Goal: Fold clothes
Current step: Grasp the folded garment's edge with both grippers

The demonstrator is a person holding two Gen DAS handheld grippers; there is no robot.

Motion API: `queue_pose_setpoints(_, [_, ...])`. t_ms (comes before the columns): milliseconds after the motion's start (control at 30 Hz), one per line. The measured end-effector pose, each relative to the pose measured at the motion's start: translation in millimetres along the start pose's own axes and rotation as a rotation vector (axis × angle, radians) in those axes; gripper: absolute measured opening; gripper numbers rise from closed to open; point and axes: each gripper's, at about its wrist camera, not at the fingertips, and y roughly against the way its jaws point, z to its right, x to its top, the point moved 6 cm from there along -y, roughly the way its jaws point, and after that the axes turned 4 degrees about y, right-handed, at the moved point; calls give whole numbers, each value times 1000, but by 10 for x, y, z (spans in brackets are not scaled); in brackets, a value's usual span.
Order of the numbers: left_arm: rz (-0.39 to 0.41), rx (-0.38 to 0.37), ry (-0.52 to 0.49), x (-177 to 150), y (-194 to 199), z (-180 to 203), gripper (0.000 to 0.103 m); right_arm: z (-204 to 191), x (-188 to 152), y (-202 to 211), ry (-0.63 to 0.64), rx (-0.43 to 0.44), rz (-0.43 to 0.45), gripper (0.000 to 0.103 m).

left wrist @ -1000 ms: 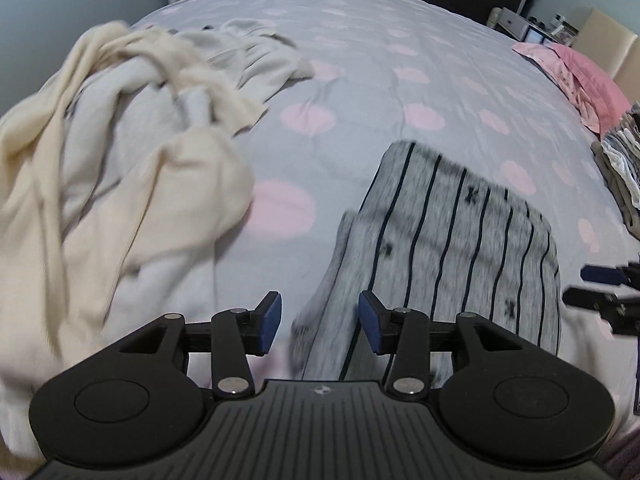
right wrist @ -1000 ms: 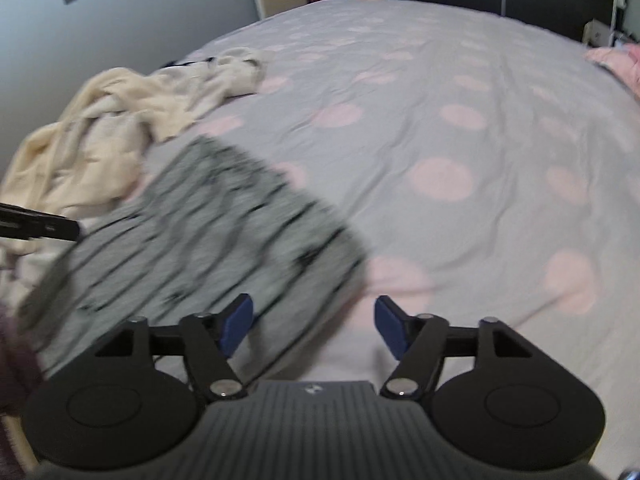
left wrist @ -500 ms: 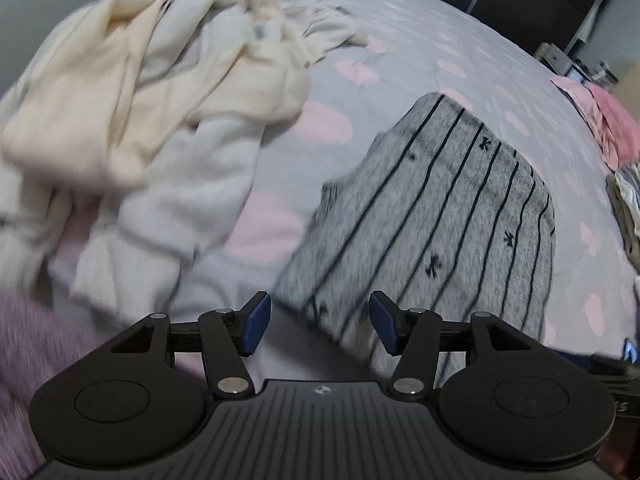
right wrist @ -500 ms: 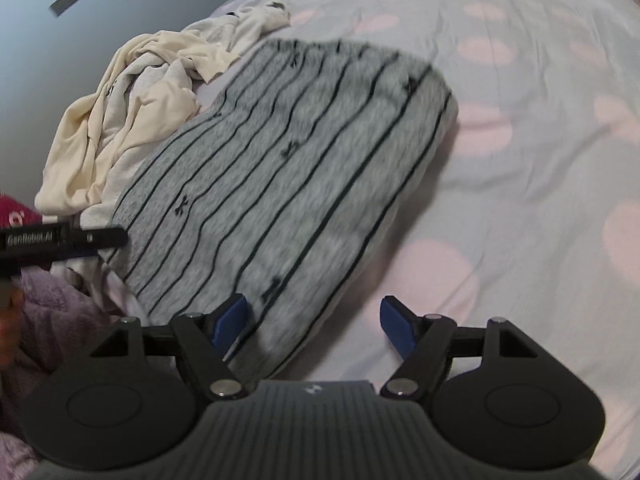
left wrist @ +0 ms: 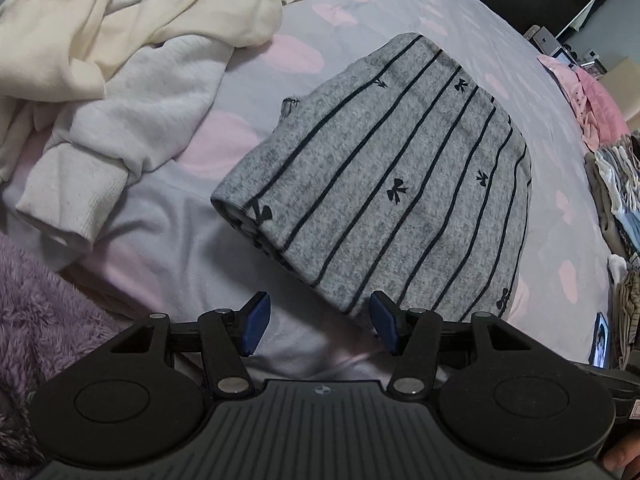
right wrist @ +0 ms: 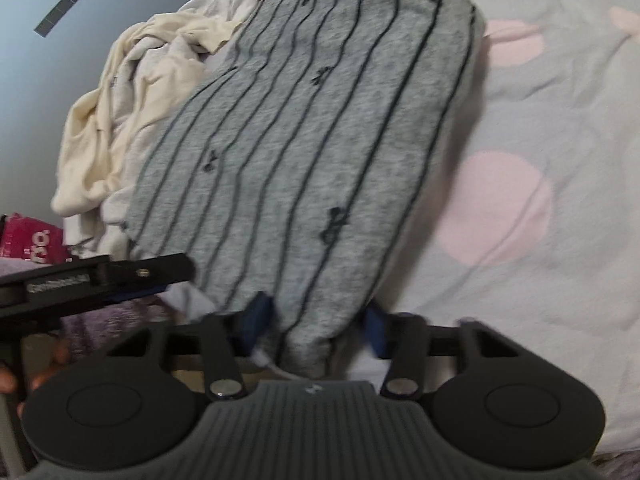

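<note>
Garment: we find the grey striped garment (left wrist: pixel 404 184) folded flat on the spotted bedsheet (left wrist: pixel 168 248)
Left gripper (left wrist: pixel 318 326): fingers spread, nothing held, just short of the near hem
Right gripper (right wrist: pixel 316 326): fingers apart, the near edge lies between them, grip unconfirmed
Beside: cream clothes pile (left wrist: pixel 120 40) on the left

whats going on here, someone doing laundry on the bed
A person with a handheld gripper in each hand is folding clothes on a bed with a pink-spotted sheet. The grey striped garment lies folded on it. The right gripper has the garment's near edge between its open fingers, not clamped. The left gripper is open and empty just short of it. A crumpled cream pile waits beside it.
</note>
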Motion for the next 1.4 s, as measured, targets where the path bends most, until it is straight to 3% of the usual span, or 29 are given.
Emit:
queue_pose_setpoints(167, [20, -25, 8, -3, 52, 13, 53, -4, 97, 70, -87, 79, -8, 27])
queue_pose_setpoints(367, [39, -121, 78, -5, 150, 54, 53, -45, 326, 205, -175, 167, 41, 24])
queue_pose_setpoints(567, [13, -261, 249, 17, 183, 75, 54, -99, 560, 330, -246, 242, 94, 23])
queue_pose_setpoints(700, [-15, -302, 355, 11, 93, 76, 56, -97, 570, 345, -259, 249, 98, 23])
queue_pose_setpoints(833, [-35, -347, 531, -64, -64, 22, 57, -83, 568, 363, -275, 256, 102, 23])
queue_pose_setpoints(967, [-7, -360, 693, -153, -186, 8, 57, -51, 535, 374, -281, 255, 98, 23])
queue_pose_setpoints(1100, [32, -359, 758, -133, -278, 40, 57, -29, 506, 375, -284, 253, 93, 23])
queue_pose_setpoints(1400, [39, -327, 772, -53, -444, 45, 56, 42, 435, 381, -312, 259, 78, 23])
